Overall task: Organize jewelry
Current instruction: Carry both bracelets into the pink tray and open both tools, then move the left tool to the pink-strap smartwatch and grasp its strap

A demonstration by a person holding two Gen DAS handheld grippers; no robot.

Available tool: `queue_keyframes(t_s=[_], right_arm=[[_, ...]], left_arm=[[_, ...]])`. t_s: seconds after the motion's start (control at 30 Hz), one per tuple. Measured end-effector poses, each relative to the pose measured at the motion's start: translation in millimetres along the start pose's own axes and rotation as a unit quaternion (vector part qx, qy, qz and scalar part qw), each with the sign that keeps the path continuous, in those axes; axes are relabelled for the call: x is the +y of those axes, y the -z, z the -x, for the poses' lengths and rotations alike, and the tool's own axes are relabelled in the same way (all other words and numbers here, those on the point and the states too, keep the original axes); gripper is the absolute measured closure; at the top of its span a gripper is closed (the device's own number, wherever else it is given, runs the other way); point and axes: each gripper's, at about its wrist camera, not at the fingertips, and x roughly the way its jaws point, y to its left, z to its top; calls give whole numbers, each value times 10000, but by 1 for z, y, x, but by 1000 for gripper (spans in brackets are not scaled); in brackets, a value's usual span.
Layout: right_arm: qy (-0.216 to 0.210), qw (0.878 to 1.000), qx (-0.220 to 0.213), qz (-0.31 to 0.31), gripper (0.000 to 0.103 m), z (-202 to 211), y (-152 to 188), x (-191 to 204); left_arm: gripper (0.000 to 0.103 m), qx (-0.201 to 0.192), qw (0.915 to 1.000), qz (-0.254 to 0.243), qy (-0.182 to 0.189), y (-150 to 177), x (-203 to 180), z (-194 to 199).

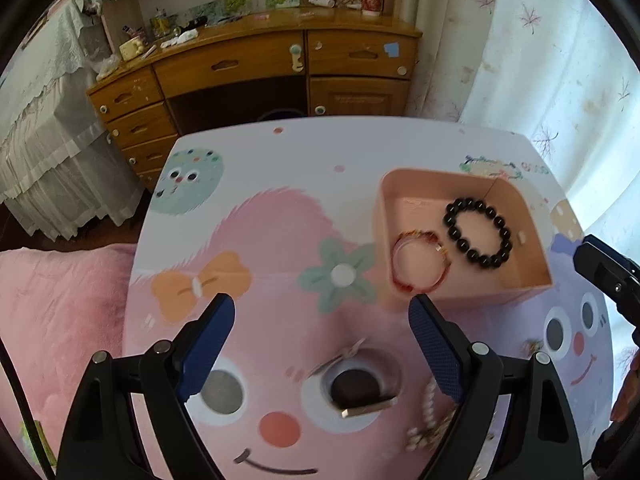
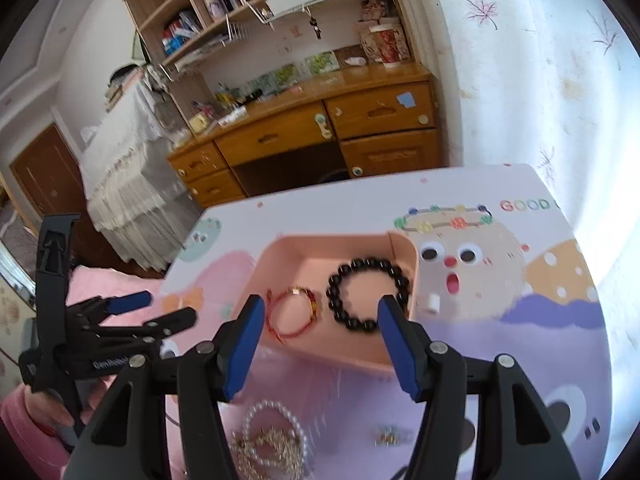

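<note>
The left gripper [image 1: 322,314] hung open and empty above the bench [image 1: 280,216], a clear bangle [image 1: 360,384] lying between its fingers. The right gripper [image 2: 320,316] was open too, just before the pink tray [image 2: 288,256], which held a black bead bracelet [image 2: 368,294] beside a red string bracelet [image 2: 294,312]. A pearl bracelet [image 2: 274,432] lay beneath it.
</note>
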Motion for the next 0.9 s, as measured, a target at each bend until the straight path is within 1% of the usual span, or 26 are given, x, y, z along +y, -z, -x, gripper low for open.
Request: queue_keyframes(t_s=[0.1,0.2,0.33,0.43,0.5,0.57,0.63,0.67,0.77,0.9], right_arm=[[96,9999,111,34,42,4,16,13],[99,9997,237,-63,42,7,35,29],[93,9995,283,48,42,14,59,57],[232,9994,217,160,42,21,75,80],[375,9991,157,137,41,25,87,96],[505,9987,97,68,35,28,99,111],[638,9980,47,-2,34,30,110,125],[694,9976,44,-36,34,30,115,131],[910,9957,97,-146,33,30,135,151],[1100,9936,83,-257,34,30,163,171]], left_arm=[[15,76,10000,-26,-12,12,15,2],[15,194,9997,-50,122,23,30,3],[15,251,9986,-407,233,34,42,6],[15,314,9961,-744,348,41,51,8],[15,380,9931,-999,487,45,56,9],[15,424,9893,-1268,590,49,58,12],[10,435,9845,-1556,686,52,59,15],[9,415,9821,-1682,740,53,58,16],[8,334,9733,-2064,943,56,56,21],[8,266,9631,-2360,1266,62,52,21]])
